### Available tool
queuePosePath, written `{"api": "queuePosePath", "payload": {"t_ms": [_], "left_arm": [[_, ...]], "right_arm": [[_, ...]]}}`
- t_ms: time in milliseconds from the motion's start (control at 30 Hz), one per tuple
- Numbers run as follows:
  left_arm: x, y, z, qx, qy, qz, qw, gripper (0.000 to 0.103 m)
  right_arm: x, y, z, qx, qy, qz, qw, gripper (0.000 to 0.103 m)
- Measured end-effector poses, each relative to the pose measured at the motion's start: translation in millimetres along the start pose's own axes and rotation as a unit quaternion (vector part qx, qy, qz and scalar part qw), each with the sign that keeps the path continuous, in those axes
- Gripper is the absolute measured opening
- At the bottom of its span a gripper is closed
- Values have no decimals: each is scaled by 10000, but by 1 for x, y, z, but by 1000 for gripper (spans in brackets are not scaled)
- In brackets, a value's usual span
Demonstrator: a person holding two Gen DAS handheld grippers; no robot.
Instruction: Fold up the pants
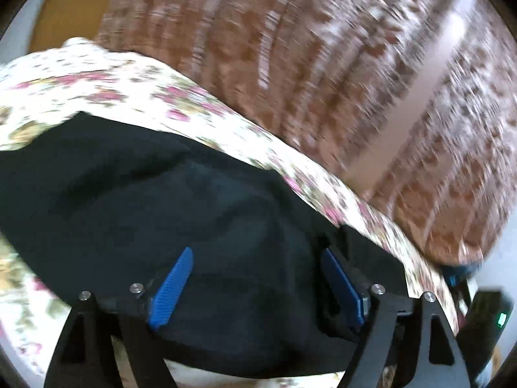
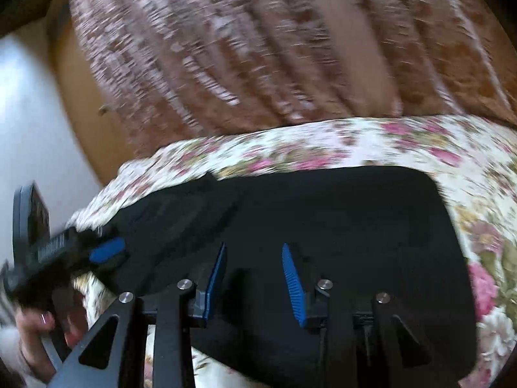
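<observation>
Black pants [image 2: 323, 213], folds blurred indistinct

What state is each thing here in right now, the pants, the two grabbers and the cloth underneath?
Pants: black, lying on the bedspread, partly folded.
Bedspread: floral, spread under the pants.
Left gripper: open, holding nothing, over the pants.
Right gripper: open, holding nothing, over the pants.

pants [image 2: 323, 220]: 1, black. flowered bedsheet [image 2: 355, 142]: 1. brown patterned curtain [image 2: 226, 48]: 1. tongs: 2, left tongs [image 1: 255, 268], right tongs [image 2: 255, 268].
</observation>
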State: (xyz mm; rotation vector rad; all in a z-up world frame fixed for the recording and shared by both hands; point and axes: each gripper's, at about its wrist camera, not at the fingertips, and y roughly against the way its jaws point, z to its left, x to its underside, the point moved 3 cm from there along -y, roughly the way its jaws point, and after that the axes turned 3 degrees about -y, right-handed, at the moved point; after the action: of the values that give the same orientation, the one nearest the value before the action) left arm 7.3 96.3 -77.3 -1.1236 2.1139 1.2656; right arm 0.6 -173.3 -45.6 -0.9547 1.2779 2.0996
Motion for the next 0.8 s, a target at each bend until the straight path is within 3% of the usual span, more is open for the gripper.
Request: {"api": "queuePosePath", "payload": {"t_ms": [100, 300, 667, 800], "left_arm": [[-5, 20, 29, -410, 286, -376, 9980, 86], [-21, 46, 94, -1139, 1033, -850, 9845, 88], [-17, 90, 143, -1732, 1663, -1427, 9602, 88], [-11, 91, 161, -1666, 1836, -1287, 9602, 86]], "right_arm": [[12, -14, 13, -96, 255, 234, 9994, 36], [22, -18, 8, -152, 21, 144, 9998, 36], [23, -16, 6, -213, -20, 107, 9997, 36], [23, -16, 5, -215, -25, 101, 9997, 36]]}}
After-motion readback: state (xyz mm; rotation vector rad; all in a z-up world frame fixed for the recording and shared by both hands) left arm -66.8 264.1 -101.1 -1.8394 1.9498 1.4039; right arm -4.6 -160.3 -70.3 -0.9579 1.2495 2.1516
